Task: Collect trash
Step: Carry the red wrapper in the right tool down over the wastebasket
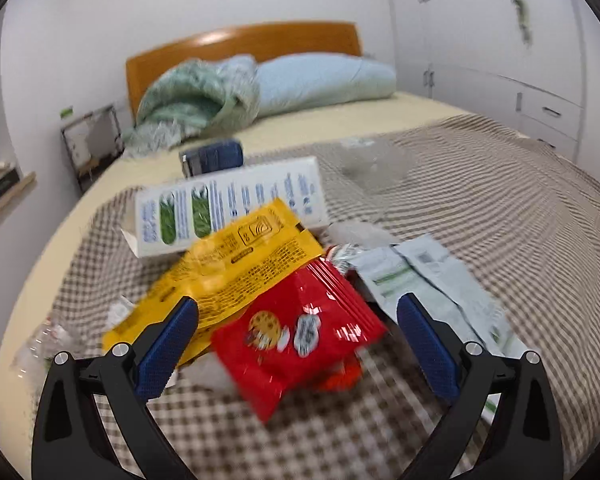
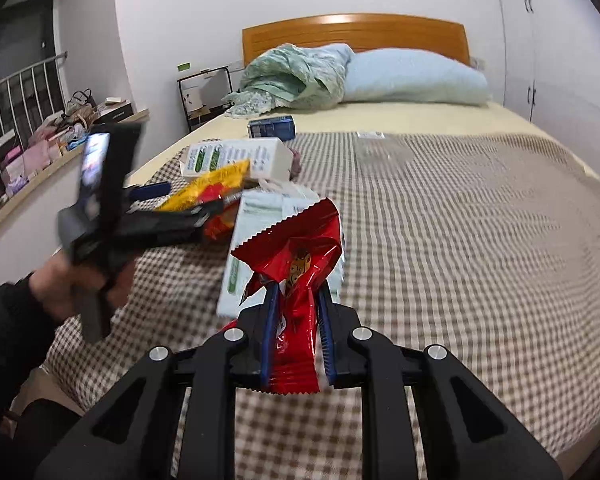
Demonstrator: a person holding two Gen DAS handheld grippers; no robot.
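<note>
Gripping red wrapper [image 2: 296, 300] lengthwise, R tool [image 2: 298, 300] clamped, torn end pointing away, L tool [image 1: 298, 308] apart.

- The brown-and-cream checked bedspread [image 2: 460, 248] lies bare across its whole right half, an open lane from the near edge up toward the far pillows.
- On the left, litter crowds the cloth: a white rectangular carton with green panels [image 1: 228, 204], a yellow foil packet [image 1: 228, 276], a red cookie wrapper [image 1: 296, 332] and a pale green-printed paper bag [image 1: 428, 280], overlapping.
- A crumpled clear plastic piece [image 2: 384, 152] sits mid-bed, farther off.
- A small dark blue box [image 2: 272, 127] lies beyond the carton.
- The left-hand tool [image 2: 148, 220] blocks the left approach.
</note>
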